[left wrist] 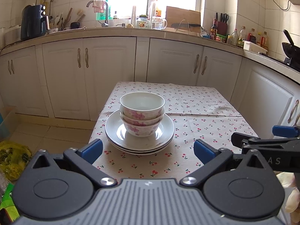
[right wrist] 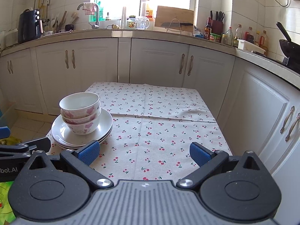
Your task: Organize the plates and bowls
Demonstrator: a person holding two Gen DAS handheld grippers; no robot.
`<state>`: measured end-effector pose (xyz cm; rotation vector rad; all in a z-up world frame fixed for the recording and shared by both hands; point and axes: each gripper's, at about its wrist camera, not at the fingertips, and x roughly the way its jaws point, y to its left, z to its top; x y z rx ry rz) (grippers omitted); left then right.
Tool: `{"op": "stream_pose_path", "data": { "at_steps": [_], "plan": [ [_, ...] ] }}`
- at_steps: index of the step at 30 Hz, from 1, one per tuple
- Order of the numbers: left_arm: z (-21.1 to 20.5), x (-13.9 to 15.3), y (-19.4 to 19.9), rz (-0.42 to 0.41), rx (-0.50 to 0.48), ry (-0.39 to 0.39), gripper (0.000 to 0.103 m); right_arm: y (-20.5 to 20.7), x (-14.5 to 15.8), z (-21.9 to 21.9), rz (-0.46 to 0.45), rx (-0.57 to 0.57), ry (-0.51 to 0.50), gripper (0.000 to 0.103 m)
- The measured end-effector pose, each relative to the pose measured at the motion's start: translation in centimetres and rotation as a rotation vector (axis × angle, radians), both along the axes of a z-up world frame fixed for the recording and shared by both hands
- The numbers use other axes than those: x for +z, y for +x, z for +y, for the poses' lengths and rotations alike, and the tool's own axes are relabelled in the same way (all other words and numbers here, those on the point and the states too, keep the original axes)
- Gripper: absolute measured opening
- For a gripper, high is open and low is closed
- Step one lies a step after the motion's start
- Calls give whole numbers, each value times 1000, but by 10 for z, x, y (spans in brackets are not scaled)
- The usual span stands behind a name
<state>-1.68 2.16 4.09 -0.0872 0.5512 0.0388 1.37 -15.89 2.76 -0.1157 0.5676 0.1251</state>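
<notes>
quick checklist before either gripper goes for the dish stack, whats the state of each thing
1. left gripper open, holding nothing: ok.
2. right gripper open, holding nothing: ok.
3. bowls nested three high and upright on the plates: ok.
4. Top bowl holds nothing: ok.
5. Stack well in from the cloth's left edge: not ok, the plates sit near that edge.
6. Chips or cracks in the dishes: cannot tell.
</notes>
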Motion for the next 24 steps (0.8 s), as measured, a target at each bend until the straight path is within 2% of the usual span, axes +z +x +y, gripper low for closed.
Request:
{"op": "stream_pose_path", "data": {
  "at_steps": [24],
  "plan": [
    [-1, 1, -1, -5, 3, -8, 102, -1, 2, 1, -7, -7, -1, 103]
  ]
}}
